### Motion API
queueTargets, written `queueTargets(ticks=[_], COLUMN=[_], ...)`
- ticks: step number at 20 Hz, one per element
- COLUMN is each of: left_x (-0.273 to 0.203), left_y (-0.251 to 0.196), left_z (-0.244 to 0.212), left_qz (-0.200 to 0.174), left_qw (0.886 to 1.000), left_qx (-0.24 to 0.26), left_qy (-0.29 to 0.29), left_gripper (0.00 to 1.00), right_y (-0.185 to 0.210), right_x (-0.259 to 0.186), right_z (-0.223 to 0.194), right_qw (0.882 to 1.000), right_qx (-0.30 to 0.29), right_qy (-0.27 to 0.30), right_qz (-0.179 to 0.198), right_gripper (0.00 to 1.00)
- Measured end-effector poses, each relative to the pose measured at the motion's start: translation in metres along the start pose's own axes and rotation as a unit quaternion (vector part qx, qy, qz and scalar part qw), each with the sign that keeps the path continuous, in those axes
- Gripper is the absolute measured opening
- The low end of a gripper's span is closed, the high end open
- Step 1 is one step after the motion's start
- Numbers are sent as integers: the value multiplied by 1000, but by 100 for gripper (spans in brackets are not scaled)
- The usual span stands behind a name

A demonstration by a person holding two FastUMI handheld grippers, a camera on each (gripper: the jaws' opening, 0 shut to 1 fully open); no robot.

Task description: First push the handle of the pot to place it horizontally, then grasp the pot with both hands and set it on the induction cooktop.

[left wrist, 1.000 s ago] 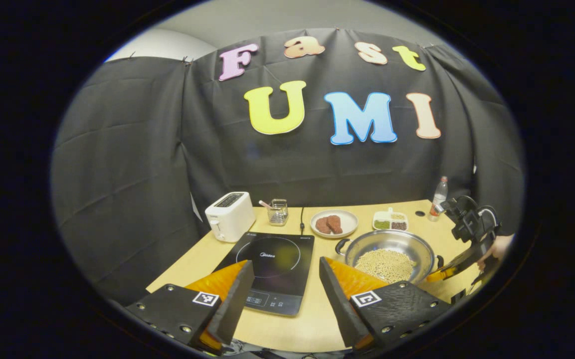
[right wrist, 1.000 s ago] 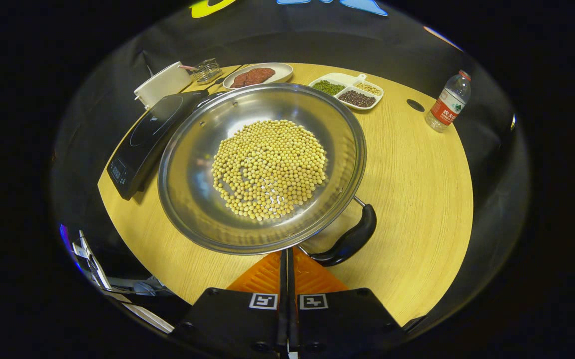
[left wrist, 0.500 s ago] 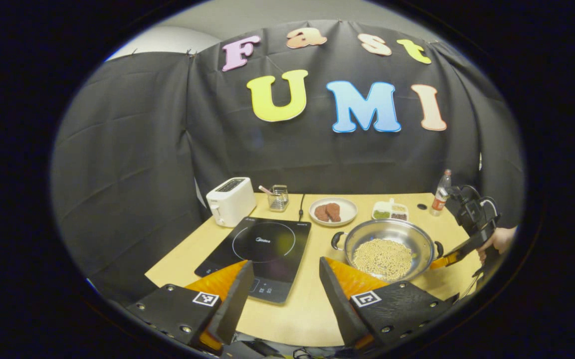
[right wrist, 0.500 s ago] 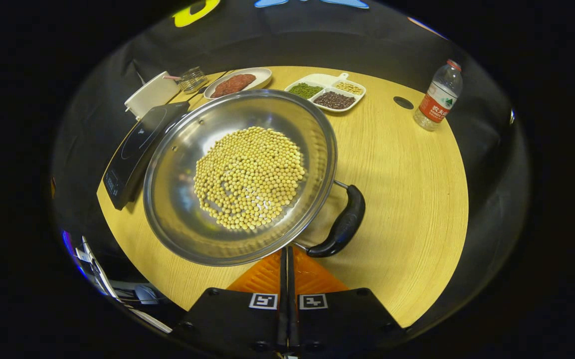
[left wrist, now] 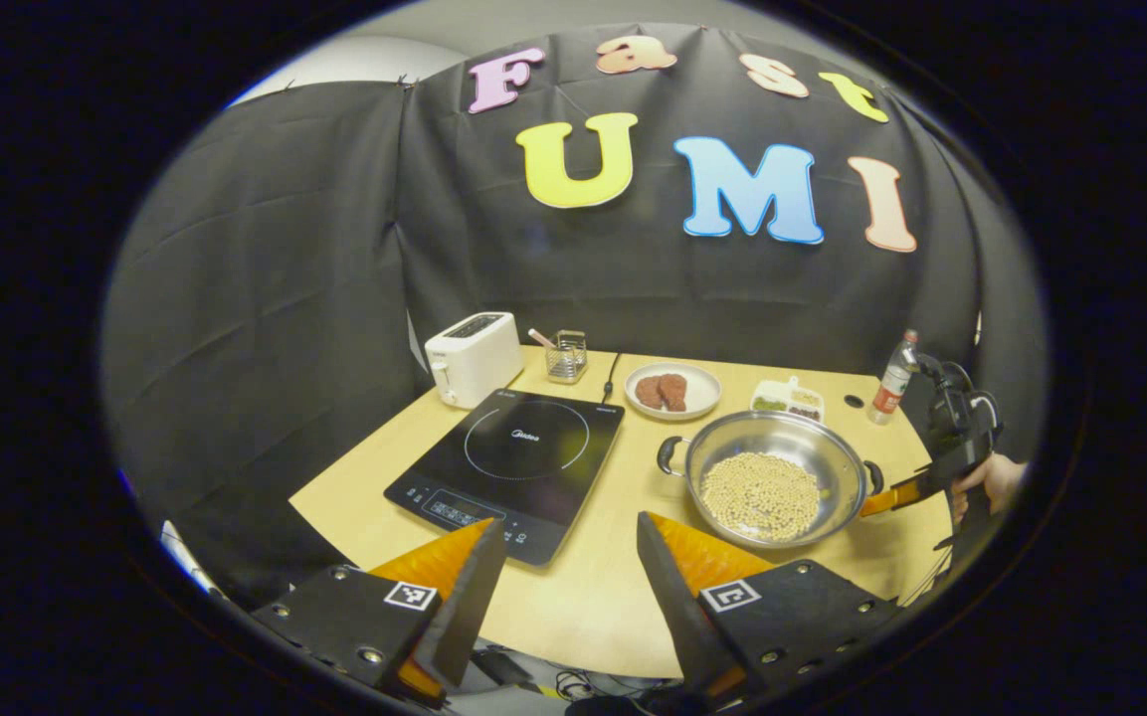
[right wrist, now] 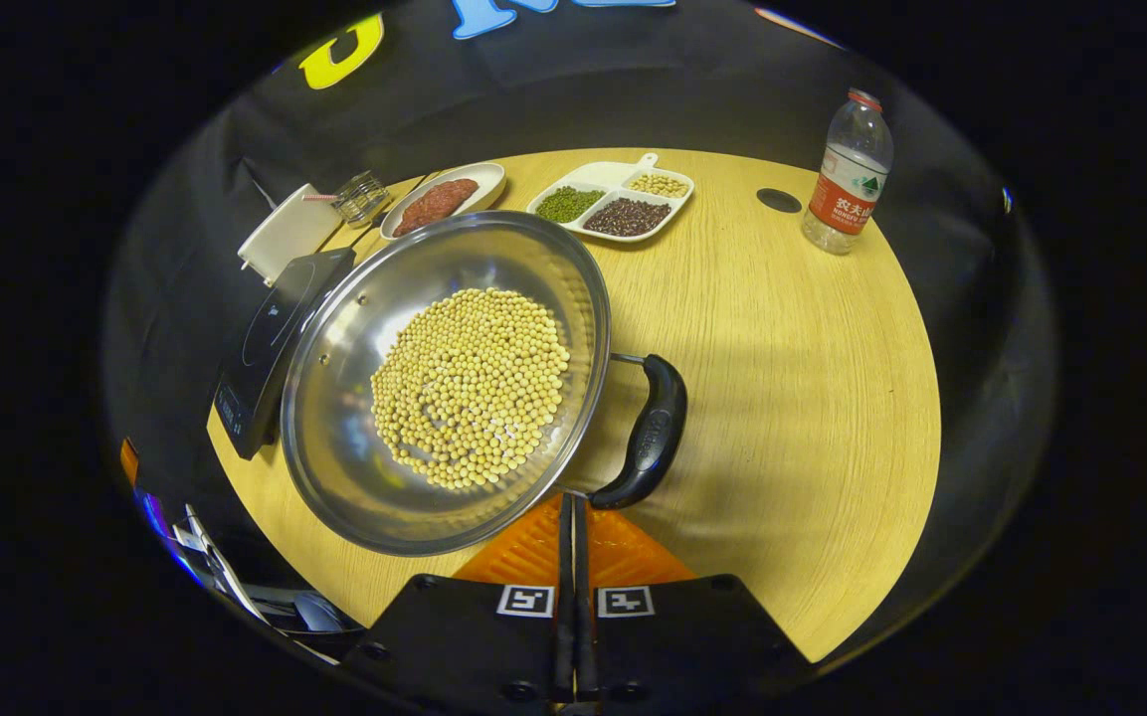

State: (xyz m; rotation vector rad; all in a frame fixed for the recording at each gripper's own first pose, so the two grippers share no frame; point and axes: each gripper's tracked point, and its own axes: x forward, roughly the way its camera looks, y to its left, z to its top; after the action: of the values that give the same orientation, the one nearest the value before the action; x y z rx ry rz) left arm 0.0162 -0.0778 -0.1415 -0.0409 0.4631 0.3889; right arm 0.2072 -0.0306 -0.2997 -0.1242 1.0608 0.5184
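Right claw (right wrist: 573,507) closed, empty, tips touching pot (right wrist: 444,378) near handle (right wrist: 645,438). Left claw (left wrist: 563,577) wide open, empty, above bench (left wrist: 593,597) edge. Cooktop (left wrist: 513,467) left of pot.

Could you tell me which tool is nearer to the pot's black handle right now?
The right tool: its shut tips sit right at the near end of the pot handle. The left tool hangs open over the table's front edge, well short of the pot.
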Motion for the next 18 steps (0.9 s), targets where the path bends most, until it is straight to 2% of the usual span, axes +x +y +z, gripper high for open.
queueTargets(ticks=[3,7,8,9,10,11,12,15,18], left_x=[7,27,35,42,52,63,74,110,143], left_y=[-4,-13,-15,-19,-24,-29,-35,-52,-74], left_z=[1,7,12,15,18,21,22,24,23], left_qz=[-6,-36,-46,-60,-74,-90,-110,-155,-199], left_qw=[1000,999,999,998,997,996,994,988,979], left_qx=[-8,-19,-14,-10,-5,-1,3,11,-8], left_qy=[2,5,4,4,5,5,10,23,46], left_gripper=[79,81,79,81,79,79,81,81,81], right_y=[-7,-15,-20,-22,-23,-25,-24,-21,-18], right_x=[0,-11,-15,-22,-27,-32,-39,-51,-52], right_z=[7,6,7,8,9,9,11,28,48], right_qw=[1000,999,998,998,997,996,995,990,983], right_qx=[12,36,37,38,43,50,60,90,121], right_qy=[-14,-29,-36,-49,-58,-66,-74,-108,-134], right_qz=[-6,-14,-22,-23,-22,-24,-21,-17,-9], right_gripper=[2,3,10,30,51,80,100,98,98])
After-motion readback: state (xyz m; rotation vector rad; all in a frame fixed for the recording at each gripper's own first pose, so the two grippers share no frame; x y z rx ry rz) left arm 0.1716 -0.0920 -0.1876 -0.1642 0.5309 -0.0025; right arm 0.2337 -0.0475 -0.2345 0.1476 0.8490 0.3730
